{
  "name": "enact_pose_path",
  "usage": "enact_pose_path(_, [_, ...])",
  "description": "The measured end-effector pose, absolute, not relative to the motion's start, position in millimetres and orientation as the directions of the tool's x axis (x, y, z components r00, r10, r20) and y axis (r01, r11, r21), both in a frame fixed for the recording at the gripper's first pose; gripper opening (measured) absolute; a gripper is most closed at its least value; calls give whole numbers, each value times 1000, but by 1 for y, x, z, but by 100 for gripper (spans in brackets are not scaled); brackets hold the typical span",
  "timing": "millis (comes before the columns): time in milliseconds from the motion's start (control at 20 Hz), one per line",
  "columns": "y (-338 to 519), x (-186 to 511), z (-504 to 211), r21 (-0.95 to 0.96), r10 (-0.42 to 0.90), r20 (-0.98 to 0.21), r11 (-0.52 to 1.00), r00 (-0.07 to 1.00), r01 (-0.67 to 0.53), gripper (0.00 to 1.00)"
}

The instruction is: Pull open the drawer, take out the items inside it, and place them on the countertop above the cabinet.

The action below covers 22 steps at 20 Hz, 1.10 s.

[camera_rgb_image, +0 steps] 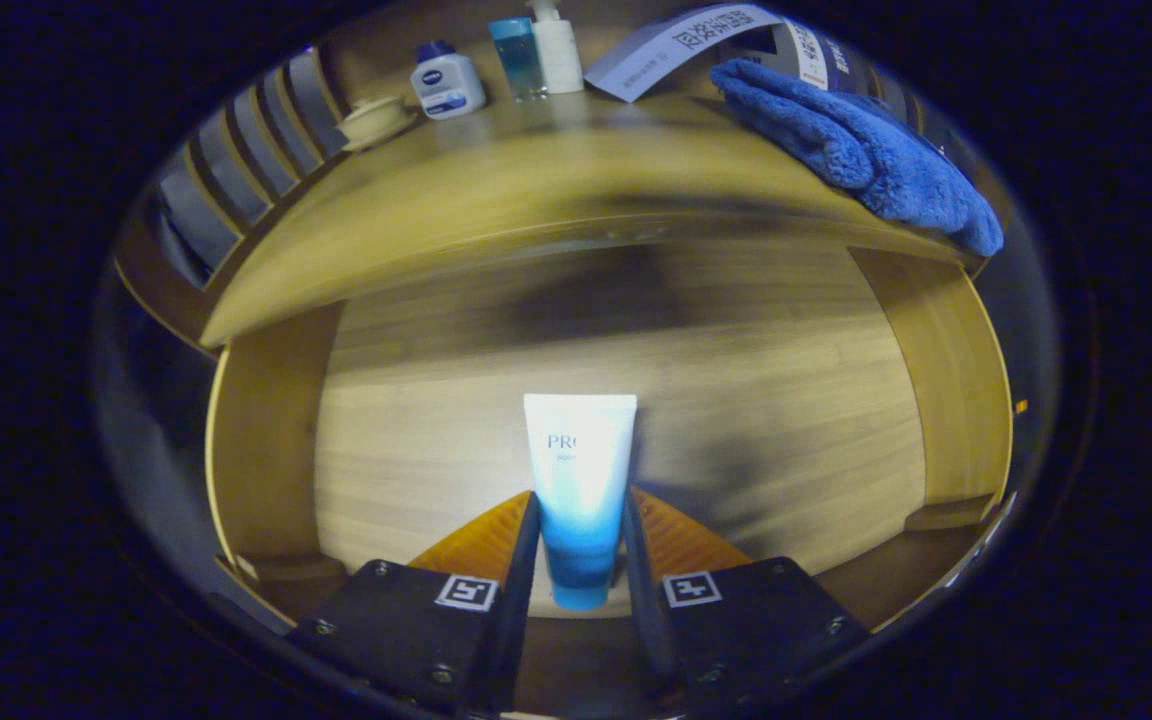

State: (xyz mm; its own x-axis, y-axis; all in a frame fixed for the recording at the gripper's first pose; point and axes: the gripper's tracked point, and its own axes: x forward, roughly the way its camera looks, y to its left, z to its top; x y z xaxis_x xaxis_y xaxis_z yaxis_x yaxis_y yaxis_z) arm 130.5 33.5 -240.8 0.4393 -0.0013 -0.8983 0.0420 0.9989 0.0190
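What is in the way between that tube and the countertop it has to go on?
Nothing visible blocks it. The tube sits between the gripper fingers in the open drawer, and the near part of the countertop above is bare. The towel, bottles and dish lie further back and to the sides.

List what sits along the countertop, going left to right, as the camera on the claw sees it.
Small dish → squat white bottle with a blue cap → clear blue bottle → white pump bottle → paper card → blue towel.
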Motion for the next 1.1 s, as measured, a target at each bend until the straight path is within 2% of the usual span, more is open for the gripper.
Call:
enact_pose_path(300, [34,134,-185,153,61,-791,983,608,101,45])
enact_pose_path(400, [35,149,-163,239,94,-730,963,677,125,6])
enact_pose_path(500, [25,143,-160,219,65,-749,964,659,154,12])
enact_pose_path(700, [12,151,-180,137,23,-773,982,634,132,12])
enact_pose_path(750, [18,154,-185,147,46,-780,983,624,111,13])
enact_pose_path(1000, [32,179,-206,46,47,-803,999,595,-17,74])
enact_pose_path(1100, [40,187,-216,5,48,-826,997,562,-77,75])
